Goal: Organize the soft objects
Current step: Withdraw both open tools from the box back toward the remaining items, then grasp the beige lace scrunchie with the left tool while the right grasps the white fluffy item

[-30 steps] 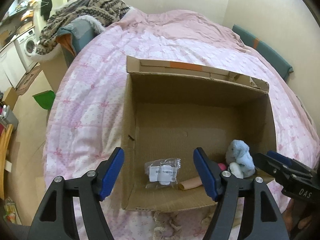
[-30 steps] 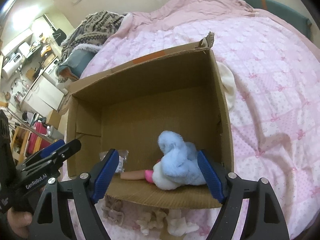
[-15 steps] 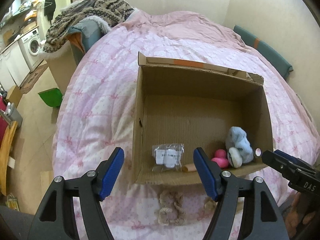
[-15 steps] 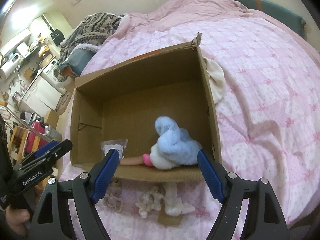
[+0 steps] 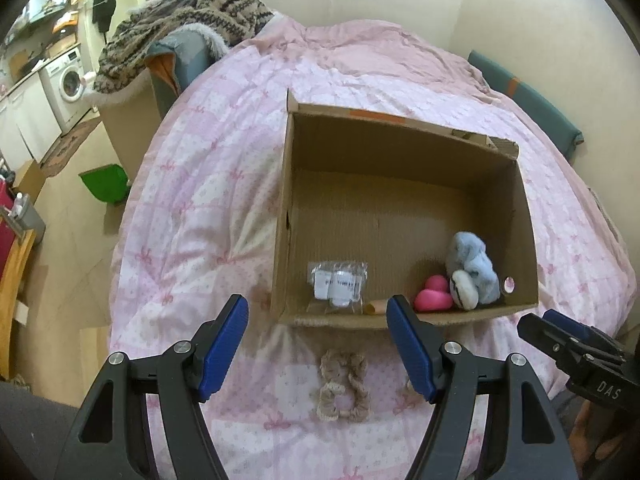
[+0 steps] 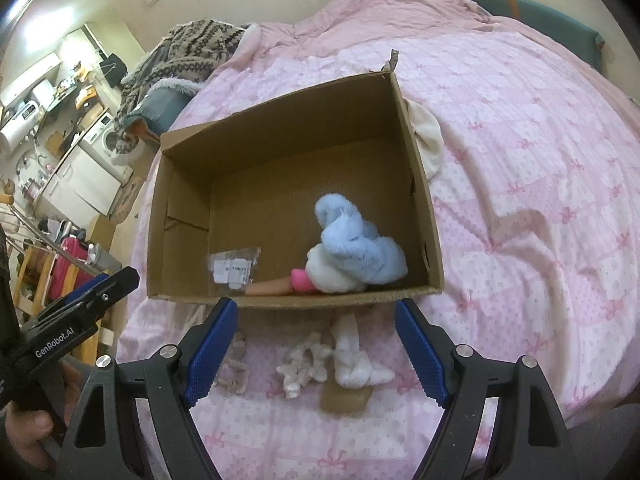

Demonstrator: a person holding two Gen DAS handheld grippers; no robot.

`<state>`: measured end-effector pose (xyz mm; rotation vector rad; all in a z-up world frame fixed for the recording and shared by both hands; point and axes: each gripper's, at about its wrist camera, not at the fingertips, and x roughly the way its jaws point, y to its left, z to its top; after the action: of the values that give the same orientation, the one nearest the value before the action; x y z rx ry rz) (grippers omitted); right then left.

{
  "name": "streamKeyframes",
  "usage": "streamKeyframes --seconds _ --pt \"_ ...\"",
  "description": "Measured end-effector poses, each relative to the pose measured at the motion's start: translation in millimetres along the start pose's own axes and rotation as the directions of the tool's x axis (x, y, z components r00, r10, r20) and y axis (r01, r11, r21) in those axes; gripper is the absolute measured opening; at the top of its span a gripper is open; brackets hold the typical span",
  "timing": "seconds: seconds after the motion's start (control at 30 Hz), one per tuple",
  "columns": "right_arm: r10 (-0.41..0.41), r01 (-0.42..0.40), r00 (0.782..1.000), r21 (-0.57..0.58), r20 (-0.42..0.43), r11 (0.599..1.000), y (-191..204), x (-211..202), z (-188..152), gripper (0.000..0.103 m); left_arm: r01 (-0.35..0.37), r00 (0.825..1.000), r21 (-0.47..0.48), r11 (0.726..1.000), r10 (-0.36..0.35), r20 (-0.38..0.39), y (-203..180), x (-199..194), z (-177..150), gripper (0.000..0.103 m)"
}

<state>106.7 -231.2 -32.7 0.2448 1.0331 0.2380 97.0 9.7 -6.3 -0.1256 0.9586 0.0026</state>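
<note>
Both tongs hang released, holding nothing. A beige scrunchie point(image 5: 343, 386) lies on the pink quilt point(image 5: 192, 200) between the left gripper point(image 5: 318, 346) fingers. A white scrunchie point(image 6: 303, 364) and white cloth point(image 6: 356, 356) lie between the right gripper point(image 6: 316, 354) fingers. Just beyond both, the cardboard box point(image 6: 418, 184) holds a blue plush toy point(image 6: 354, 250), a pink item point(image 5: 434, 296) and a plastic packet point(image 5: 337, 280).

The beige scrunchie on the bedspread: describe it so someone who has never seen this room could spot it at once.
Start at the open cardboard box on the pink bedspread. Just outside its near wall, between the fingers of the left hand-held gripper, lies the beige scrunchie. Unlike the white scrunchie and the white folded cloth to its right, it is tan and ruffled.
</note>
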Motion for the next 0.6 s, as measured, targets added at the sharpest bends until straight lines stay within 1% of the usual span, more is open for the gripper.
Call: streamKeyframes --seconds 0.17,0.3,0.4,0.5,0.6 --pt "-0.003 0.003 1.000 0.007 -0.007 1.000 -0.4 -2.4 -6.8 0.086 -0.008 1.000 -0.020 1.000 0.007 -0.016 4.8 -1.5 -9.7 0.069" --pt "-0.005 0.005 1.000 0.010 -0.021 1.000 -1.8 -1.0 -11.6 0.086 -0.006 0.999 -0.040 0.999 0.004 -0.042 8.8 1.6 -17.4 0.069" --pt "-0.012 0.012 0.999 0.008 -0.030 1.000 -3.9 0.6 -12.7 0.086 -0.018 0.998 -0.047 0.999 0.016 -0.058 12.1 6.5 -20.3 0.069" --pt "-0.009 0.010 0.999 0.037 -0.046 0.999 -12.0 4.4 -14.1 0.086 -0.031 0.996 -0.091 0.995 0.023 -0.090 20.9 14.4 -21.6 0.069" --pt "-0.003 0.010 0.997 0.087 -0.080 0.996 -24.1 12.2 -15.1 0.086 -0.029 0.991 -0.138 0.990 0.011 -0.130 29.1 23.7 -24.6 0.069"
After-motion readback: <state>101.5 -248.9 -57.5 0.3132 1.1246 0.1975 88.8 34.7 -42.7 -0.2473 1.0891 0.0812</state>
